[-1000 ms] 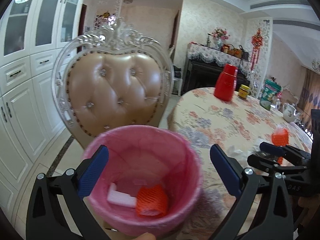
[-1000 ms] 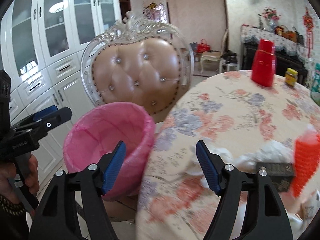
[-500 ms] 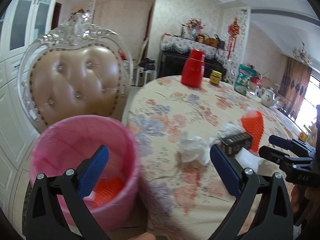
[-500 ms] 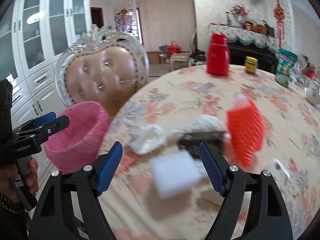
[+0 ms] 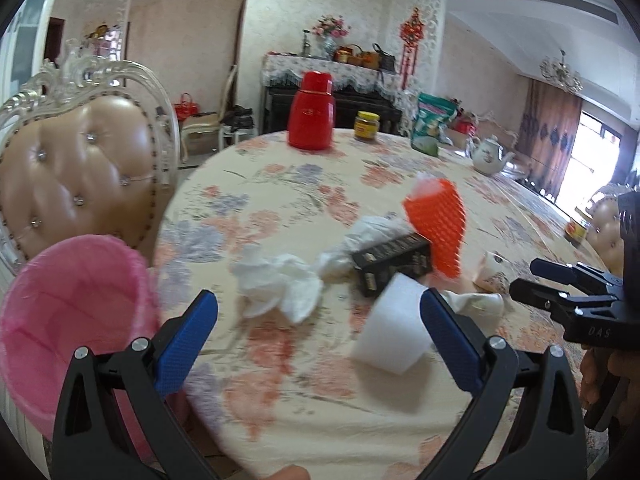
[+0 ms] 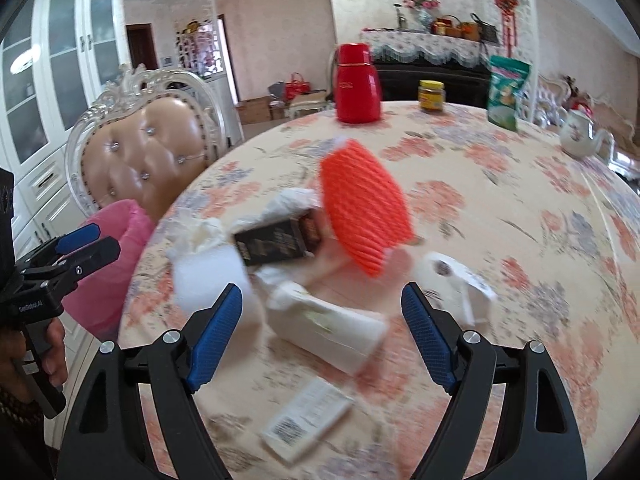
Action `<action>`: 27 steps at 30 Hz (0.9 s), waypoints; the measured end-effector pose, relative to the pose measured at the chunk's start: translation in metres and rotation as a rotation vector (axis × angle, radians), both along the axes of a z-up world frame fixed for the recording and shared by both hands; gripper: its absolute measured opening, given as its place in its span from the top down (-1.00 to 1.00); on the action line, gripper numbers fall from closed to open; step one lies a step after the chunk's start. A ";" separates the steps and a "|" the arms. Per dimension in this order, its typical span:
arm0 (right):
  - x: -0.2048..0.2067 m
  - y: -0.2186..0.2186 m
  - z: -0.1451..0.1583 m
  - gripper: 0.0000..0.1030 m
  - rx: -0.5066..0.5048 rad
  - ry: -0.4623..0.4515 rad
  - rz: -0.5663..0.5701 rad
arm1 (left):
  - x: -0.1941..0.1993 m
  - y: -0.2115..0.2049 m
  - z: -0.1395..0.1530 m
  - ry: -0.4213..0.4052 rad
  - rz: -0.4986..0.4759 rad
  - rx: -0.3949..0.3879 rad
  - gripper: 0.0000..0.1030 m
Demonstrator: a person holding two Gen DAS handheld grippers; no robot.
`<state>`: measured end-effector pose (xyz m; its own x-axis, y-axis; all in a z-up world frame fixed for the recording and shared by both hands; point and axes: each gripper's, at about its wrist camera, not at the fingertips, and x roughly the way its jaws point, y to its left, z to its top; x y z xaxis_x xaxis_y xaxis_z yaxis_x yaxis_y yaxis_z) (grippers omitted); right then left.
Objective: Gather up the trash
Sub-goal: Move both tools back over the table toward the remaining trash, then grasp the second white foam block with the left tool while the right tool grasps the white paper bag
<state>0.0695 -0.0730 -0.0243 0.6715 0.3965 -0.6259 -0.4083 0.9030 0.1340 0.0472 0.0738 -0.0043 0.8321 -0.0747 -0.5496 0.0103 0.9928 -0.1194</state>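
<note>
Trash lies in a heap on the flowered table (image 5: 304,184): an orange foam net (image 5: 438,228) (image 6: 364,208), a black box (image 5: 394,264) (image 6: 280,242), crumpled tissue (image 5: 280,284), a white foam block (image 5: 394,324) (image 6: 208,276), a white carton (image 6: 332,328) and a tipped paper cup (image 6: 452,276). The pink-lined bin (image 5: 76,312) (image 6: 116,264) stands off the table's left edge. My left gripper (image 5: 316,312) hangs open before the foam block, holding nothing. My right gripper (image 6: 322,300) is over the carton; its jaws are opening and its pads touch nothing.
A tufted chair (image 5: 80,168) stands behind the bin. At the table's far side are a red thermos (image 5: 312,116), a jar (image 5: 366,126), a green bag (image 5: 434,122) and a teapot (image 5: 490,156). A flat labelled packet (image 6: 308,420) lies near the front edge.
Both grippers have swung right, away from the bin and chair and over the heap of trash on the table. The right gripper's jaws stand a little wider.
</note>
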 end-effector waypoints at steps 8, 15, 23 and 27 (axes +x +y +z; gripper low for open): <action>0.005 -0.041 -0.012 -0.56 0.001 0.025 -0.054 | 0.025 -0.044 -0.021 0.061 -0.095 0.022 -0.91; 0.018 -0.071 -0.021 -0.60 0.008 0.052 -0.091 | 0.042 -0.061 -0.037 0.112 -0.109 0.046 -0.91; 0.038 -0.085 -0.030 -0.65 -0.003 0.085 -0.103 | 0.055 -0.070 -0.045 0.157 -0.117 0.081 -0.88; 0.049 -0.084 -0.034 -0.65 -0.015 0.099 -0.100 | 0.060 -0.075 -0.050 0.188 -0.128 0.094 -0.55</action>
<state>0.1184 -0.1575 -0.0582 0.6417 0.3208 -0.6966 -0.3013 0.9407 0.1556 0.1069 -0.0007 -0.0546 0.7014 -0.1136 -0.7036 0.1226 0.9917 -0.0378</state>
